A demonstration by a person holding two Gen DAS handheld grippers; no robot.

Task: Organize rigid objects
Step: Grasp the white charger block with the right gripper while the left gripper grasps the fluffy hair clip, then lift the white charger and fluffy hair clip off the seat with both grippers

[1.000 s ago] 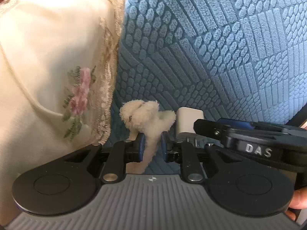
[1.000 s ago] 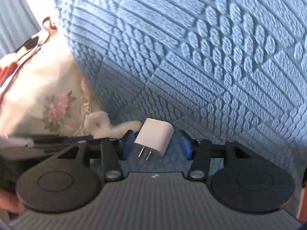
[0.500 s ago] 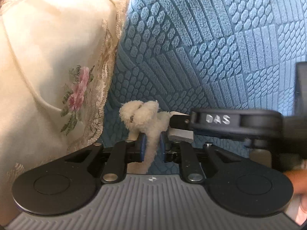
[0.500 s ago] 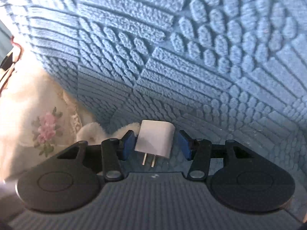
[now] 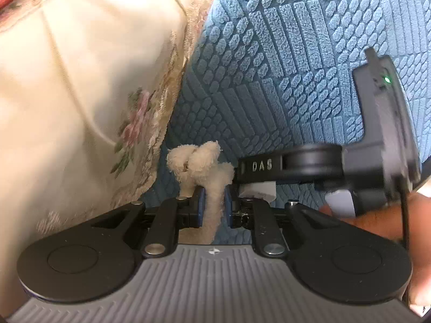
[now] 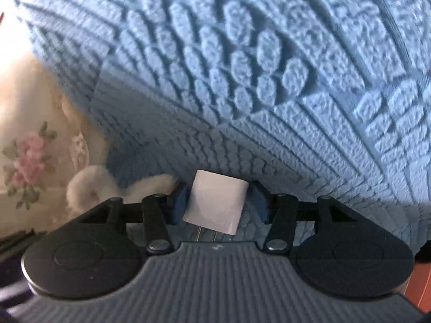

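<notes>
The right tool [image 6: 219, 206] has come down around the charger [image 6: 215, 206] on the blue blanket [image 6: 242, 67]; its jaws are not closed yet, so the grasp comes next. The left tool [image 5: 214, 203] stays clenched on the plush [image 5: 204, 167], beside the cream pillow [image 5: 80, 94].

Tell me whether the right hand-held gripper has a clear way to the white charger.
Probably yes: the white charger already sits between the right hand-held gripper's open fingers, nothing between them; the plush toy lies off to one side.
</notes>
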